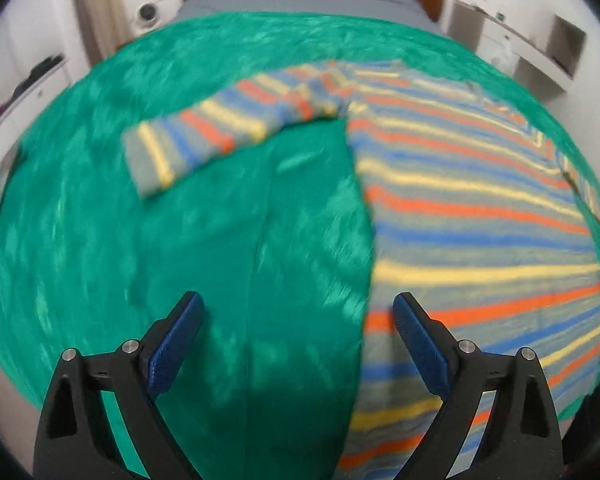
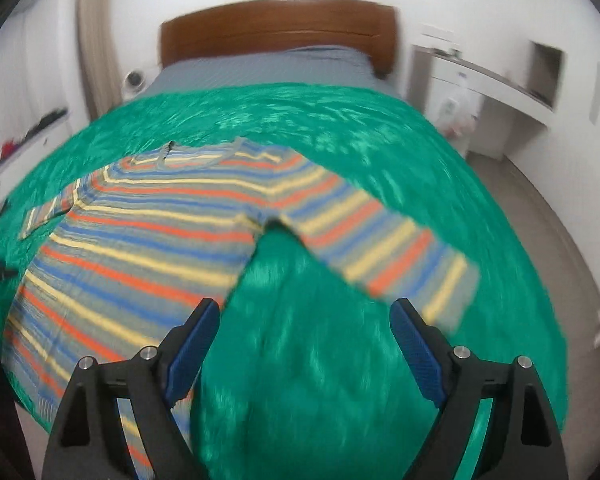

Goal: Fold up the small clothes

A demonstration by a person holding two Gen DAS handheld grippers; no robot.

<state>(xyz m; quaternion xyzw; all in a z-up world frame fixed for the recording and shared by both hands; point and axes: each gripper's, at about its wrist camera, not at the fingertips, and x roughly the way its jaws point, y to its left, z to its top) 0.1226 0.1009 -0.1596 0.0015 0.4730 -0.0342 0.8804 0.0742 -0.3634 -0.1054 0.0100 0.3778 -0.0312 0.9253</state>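
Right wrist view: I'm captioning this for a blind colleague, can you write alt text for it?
A striped long-sleeved shirt lies spread flat on a green blanket covering a bed, one sleeve angled out to the right. In the foreground the right hand-held gripper stands open and empty above the blanket; a wooden headboard is behind.

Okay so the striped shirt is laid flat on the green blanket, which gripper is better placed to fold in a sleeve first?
Probably the right gripper: it is open, and one sleeve of the striped shirt ends just beyond its fingertips. The left gripper, also open, sits further from its sleeve, across green blanket.
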